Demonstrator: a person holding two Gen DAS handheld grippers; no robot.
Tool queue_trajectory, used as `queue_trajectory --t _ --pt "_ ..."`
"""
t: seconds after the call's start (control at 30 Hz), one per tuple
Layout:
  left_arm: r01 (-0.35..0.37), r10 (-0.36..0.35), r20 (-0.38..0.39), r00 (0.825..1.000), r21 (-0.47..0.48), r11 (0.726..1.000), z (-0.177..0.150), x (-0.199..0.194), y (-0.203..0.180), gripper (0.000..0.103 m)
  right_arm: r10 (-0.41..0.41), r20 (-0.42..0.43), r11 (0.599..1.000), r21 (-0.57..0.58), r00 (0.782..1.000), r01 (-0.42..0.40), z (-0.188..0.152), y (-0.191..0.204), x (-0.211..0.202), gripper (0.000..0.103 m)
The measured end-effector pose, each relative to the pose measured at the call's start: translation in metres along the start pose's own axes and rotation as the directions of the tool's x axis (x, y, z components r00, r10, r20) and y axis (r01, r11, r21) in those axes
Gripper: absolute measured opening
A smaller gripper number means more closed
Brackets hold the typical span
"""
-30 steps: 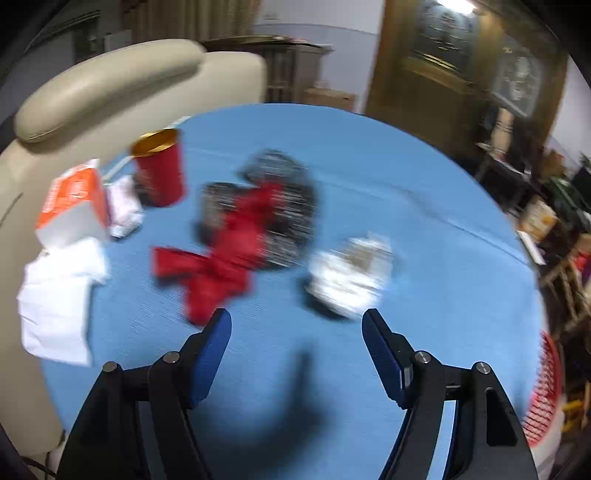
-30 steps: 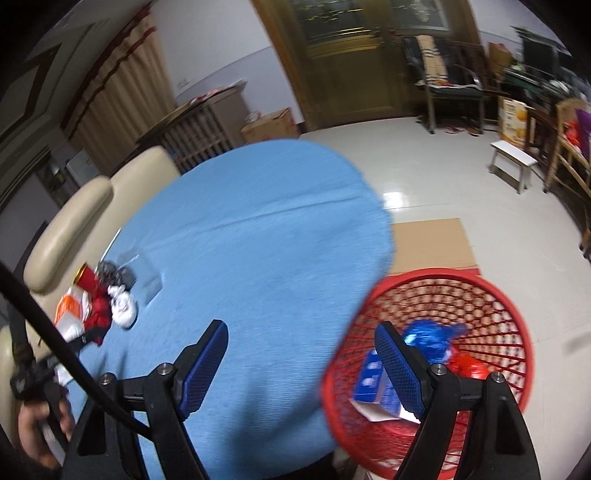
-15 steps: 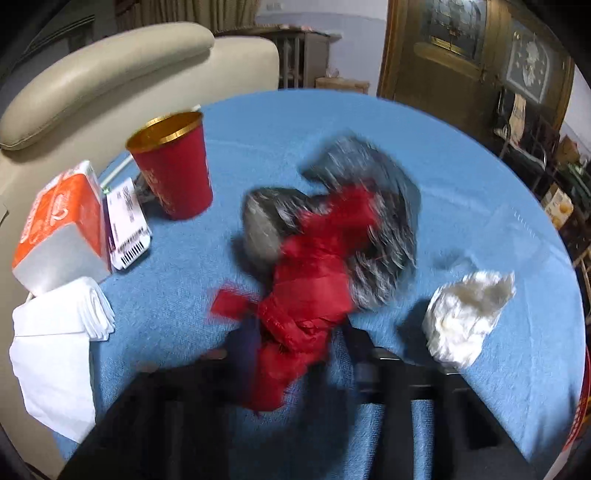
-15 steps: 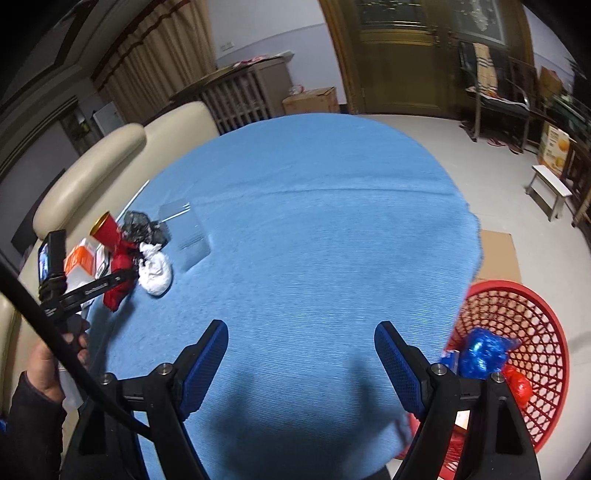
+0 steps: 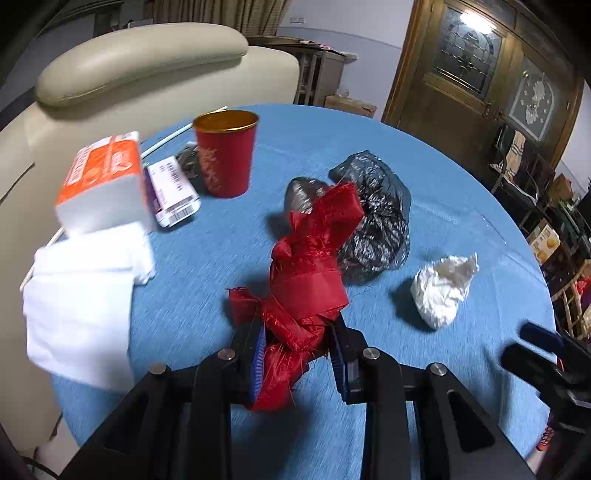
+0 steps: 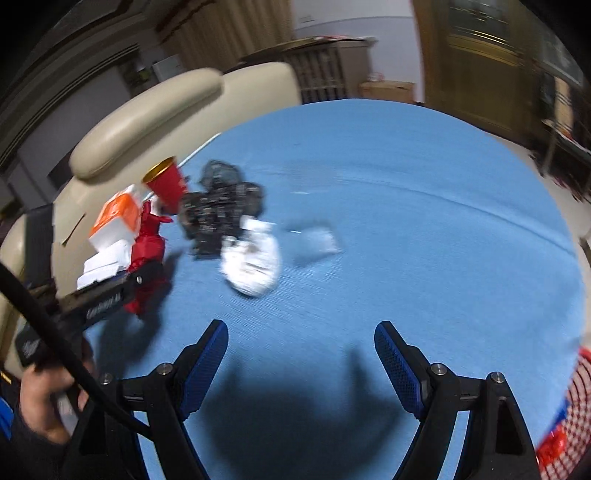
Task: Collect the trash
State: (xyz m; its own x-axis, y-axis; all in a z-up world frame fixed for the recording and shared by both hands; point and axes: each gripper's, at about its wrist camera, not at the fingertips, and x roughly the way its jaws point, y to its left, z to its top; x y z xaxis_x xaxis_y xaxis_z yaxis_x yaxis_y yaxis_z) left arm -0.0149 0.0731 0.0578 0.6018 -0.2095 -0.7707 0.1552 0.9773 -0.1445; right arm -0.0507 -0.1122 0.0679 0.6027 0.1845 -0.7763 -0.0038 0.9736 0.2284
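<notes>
Blue-clothed round table (image 5: 424, 166) with red cup (image 5: 226, 155), black bag (image 5: 376, 218), crumpled white paper (image 5: 441, 288), tissue pack (image 5: 103, 181).

Cream sofa (image 5: 147, 62) behind blue table (image 5: 461, 177); wooden door (image 5: 469, 70) right; curtains (image 6: 229, 33) at back

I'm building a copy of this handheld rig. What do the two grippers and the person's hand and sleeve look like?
Both grippers, left and right, have black angular linkage arms with silver pivot pins, and jaws lined with blue textured pads. In the right wrist view, the left one's side bears white lettering, too blurred to read, and a black cable crosses in front. The hand shows a dark sleeve.
</notes>
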Motion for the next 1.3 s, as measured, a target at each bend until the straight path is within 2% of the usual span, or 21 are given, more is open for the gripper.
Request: queue_trajectory --t 0.3,0.33,0.37,0.43,0.6,0.63,1.0,1.3 --pt "-0.006 0.006 -0.029 1.0 -0.02 1.0 -0.012 -0.002 0.005 0.032 -0.05 -0.021 0.997 -0.056 0.999 0.049 0.029 0.03 0.061 0.084" --pt "-0.005 0.004 -0.032 0.999 -0.019 1.0 -0.013 -0.001 0.005 0.032 -0.054 -0.025 0.997 -0.057 0.998 0.052 0.031 0.03 0.066 0.081" --pt "-0.005 0.004 -0.033 0.999 -0.017 1.0 -0.013 -0.001 0.004 0.032 -0.058 -0.031 0.996 -0.063 0.998 0.056 0.033 0.031 0.07 0.076" --pt "-0.003 0.002 -0.037 0.999 -0.013 1.0 -0.013 0.0 0.003 0.032 -0.05 -0.046 0.996 -0.072 0.998 0.046 0.034 0.032 0.076 0.047" --pt "0.0 0.0 -0.036 0.999 -0.004 1.0 -0.013 -0.001 -0.004 0.032 -0.025 -0.027 0.997 -0.074 0.999 0.023 0.033 0.033 0.067 0.034" --pt "0.001 -0.001 -0.035 0.999 -0.002 1.0 -0.014 -0.003 -0.006 0.032 -0.022 -0.024 0.997 -0.074 0.999 0.02 0.032 0.033 0.064 0.028" --pt "0.004 -0.003 -0.017 1.0 0.038 0.999 -0.02 -0.025 -0.035 0.032 0.008 0.013 1.0 -0.008 1.0 -0.008 0.004 0.007 0.019 0.028" --pt "0.02 -0.018 -0.022 1.0 0.109 0.994 -0.027 -0.034 -0.078 0.032 0.01 0.071 0.997 0.08 0.997 -0.015 -0.013 -0.028 -0.023 0.028"
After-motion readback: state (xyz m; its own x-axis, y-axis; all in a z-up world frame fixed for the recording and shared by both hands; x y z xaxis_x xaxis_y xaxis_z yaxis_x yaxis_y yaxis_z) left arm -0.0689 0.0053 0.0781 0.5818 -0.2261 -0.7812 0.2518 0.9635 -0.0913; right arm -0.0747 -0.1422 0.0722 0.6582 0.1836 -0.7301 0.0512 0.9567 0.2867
